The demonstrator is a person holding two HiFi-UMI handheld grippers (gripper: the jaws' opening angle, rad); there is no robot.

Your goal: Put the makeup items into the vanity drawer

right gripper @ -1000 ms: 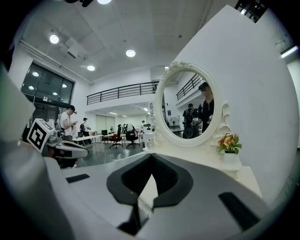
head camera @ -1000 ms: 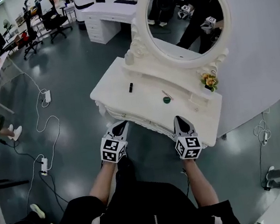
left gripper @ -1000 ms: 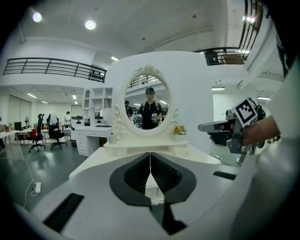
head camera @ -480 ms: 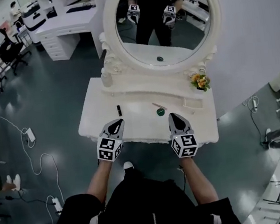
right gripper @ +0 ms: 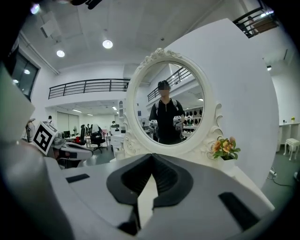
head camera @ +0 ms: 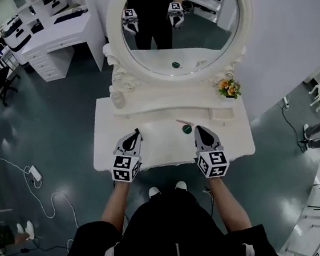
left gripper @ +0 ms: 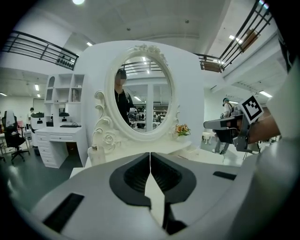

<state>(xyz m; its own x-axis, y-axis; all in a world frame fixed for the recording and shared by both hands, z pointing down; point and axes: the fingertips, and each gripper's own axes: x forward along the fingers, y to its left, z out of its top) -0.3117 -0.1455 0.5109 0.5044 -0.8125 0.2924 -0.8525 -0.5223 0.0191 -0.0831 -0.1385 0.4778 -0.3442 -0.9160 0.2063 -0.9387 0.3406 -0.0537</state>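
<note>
The white vanity with its oval mirror stands straight in front of me. On its top lie a small green round item and a thin stick-like item. My left gripper hovers over the front left of the top, jaws shut and empty. Just right of the green item, my right gripper is also shut with nothing in it. The drawer front lies under the table's edge and does not show.
A small bottle stands at the vanity's back left, orange flowers at the back right, with a shallow white tray below them. White desks and office chairs stand on the far left. Cables and a power strip lie on the dark floor.
The view has swung round to face the vanity squarely and closer. Both grippers now reach over its front edge. A small dark stick left of centre no longer shows.
</note>
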